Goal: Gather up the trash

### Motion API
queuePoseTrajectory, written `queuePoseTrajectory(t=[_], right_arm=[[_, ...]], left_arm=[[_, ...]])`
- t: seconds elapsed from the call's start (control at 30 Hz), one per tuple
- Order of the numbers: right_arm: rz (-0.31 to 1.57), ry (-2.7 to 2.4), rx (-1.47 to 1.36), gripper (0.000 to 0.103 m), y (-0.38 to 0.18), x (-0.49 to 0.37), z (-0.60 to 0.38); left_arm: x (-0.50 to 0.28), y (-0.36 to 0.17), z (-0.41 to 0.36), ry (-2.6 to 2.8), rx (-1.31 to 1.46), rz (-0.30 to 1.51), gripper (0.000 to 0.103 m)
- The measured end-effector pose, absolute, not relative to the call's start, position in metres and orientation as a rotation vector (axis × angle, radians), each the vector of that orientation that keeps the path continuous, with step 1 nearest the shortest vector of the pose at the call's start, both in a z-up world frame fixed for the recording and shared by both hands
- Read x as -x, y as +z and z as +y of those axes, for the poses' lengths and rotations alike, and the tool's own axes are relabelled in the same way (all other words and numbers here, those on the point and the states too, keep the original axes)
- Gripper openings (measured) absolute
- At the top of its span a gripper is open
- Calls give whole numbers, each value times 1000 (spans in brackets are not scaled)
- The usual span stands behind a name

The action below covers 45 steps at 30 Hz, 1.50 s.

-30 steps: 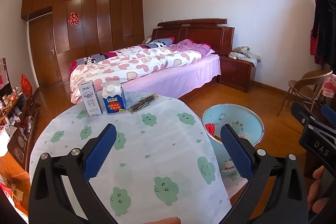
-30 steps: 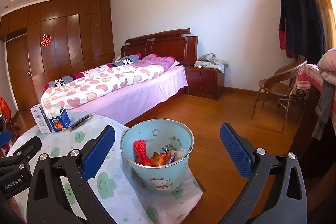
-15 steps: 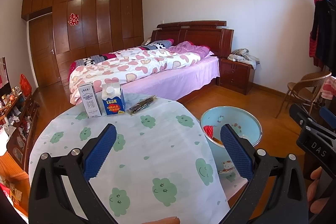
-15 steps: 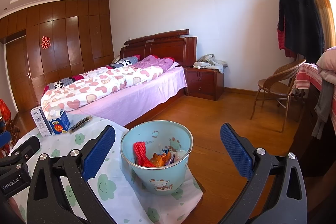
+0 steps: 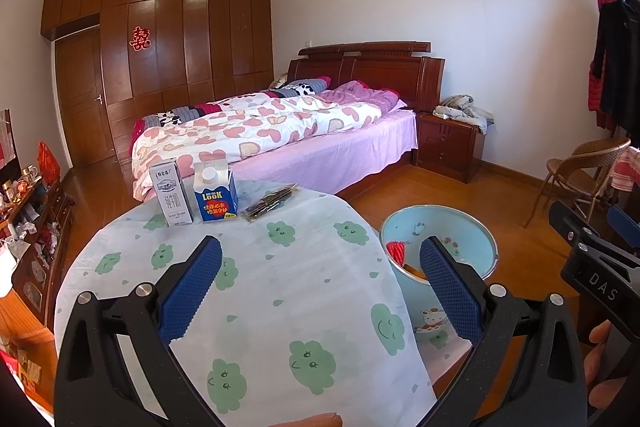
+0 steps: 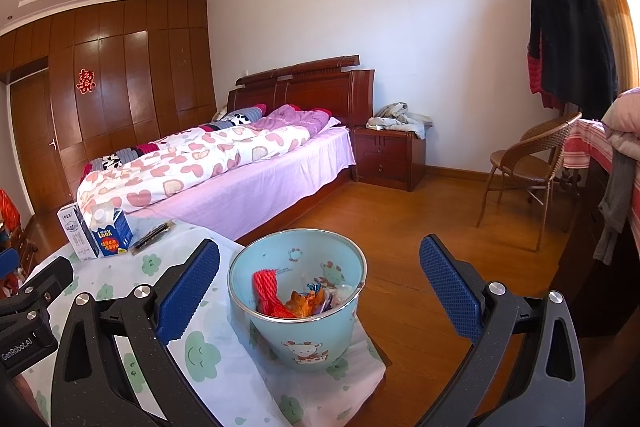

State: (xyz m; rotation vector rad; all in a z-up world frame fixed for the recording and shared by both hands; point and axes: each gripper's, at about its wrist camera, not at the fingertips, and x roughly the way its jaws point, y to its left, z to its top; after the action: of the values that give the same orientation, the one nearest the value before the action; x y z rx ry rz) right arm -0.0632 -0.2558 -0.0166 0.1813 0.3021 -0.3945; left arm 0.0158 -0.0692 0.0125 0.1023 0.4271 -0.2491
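Observation:
A white milk carton [image 5: 170,195], a blue "Look" carton [image 5: 215,195] and a dark flat wrapper [image 5: 272,203] stand at the far edge of a round table with a cloud-print cloth [image 5: 256,291]. A light blue bin [image 6: 298,291] holding red netting and wrappers stands beside the table on the right; it also shows in the left wrist view [image 5: 460,239]. My left gripper [image 5: 320,291] is open and empty above the table. My right gripper [image 6: 320,291] is open and empty above the bin. The cartons also show in the right wrist view [image 6: 96,233].
A bed [image 5: 280,135] with a heart-print quilt lies beyond the table. A nightstand [image 6: 388,155] and a wicker chair [image 6: 528,167] stand on the wood floor to the right. A cluttered shelf [image 5: 28,227] stands at the left.
Both views have shifted only slightly; the bin and cartons sit a touch lower and nearer. Both grippers stay open and empty.

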Motion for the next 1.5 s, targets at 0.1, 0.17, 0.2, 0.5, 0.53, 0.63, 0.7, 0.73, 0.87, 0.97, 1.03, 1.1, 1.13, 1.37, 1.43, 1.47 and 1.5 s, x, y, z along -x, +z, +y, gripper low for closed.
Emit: queuePoseTrajectory(t=[0.1, 0.17, 0.2, 0.5, 0.53, 0.63, 0.7, 0.73, 0.87, 0.97, 1.03, 1.1, 1.13, 1.37, 1.43, 1.47, 1.5], right_arm=[[302, -396, -182, 98, -17, 64, -256], [303, -395, -182, 98, -17, 64, -257], [304, -395, -182, 98, -17, 64, -257], [309, -400, -181, 98, -19, 64, -256], [310, -399, -181, 98, -19, 65, -256], [310, -400, -182, 98, -19, 65, -257], [310, -399, -182, 98, -19, 64, -257], [310, -399, -182, 98, -19, 65, -257], [310, -400, -181, 98, -19, 65, -257], [310, -400, -181, 98, -19, 64, -257], [310, -400, -182, 98, -19, 64, -257], [311, -399, -181, 98, -18, 64, -257], [311, -399, -181, 98, -18, 64, -258], [312, -400, -183, 98, -19, 65, -258], [313, -399, -183, 98, -19, 65, -258], [314, -399, -182, 98, -19, 65, -258], [315, -400, -181, 98, -19, 66, -259]], left_arm=[[-16, 13, -69, -249, -102, 426, 97], [-16, 13, -69, -249, -101, 425, 97], [-16, 13, -69, -249, -101, 426, 97], [-16, 13, -69, -249, -101, 426, 97], [-16, 13, -70, -247, -101, 425, 97], [-16, 13, -69, -249, -102, 426, 97], [-16, 13, -69, -249, -102, 425, 97], [-16, 13, -69, -249, -103, 425, 97], [-16, 14, -69, -246, -97, 428, 97], [-15, 16, -69, -233, -93, 421, 97], [-15, 17, -69, -229, -94, 418, 97], [-16, 17, -69, -234, -90, 422, 97], [-16, 18, -68, -234, -88, 423, 97], [-16, 18, -68, -233, -90, 423, 97], [-16, 18, -68, -232, -91, 422, 97], [-16, 19, -68, -231, -92, 421, 97], [-16, 18, -68, -230, -92, 420, 97]])
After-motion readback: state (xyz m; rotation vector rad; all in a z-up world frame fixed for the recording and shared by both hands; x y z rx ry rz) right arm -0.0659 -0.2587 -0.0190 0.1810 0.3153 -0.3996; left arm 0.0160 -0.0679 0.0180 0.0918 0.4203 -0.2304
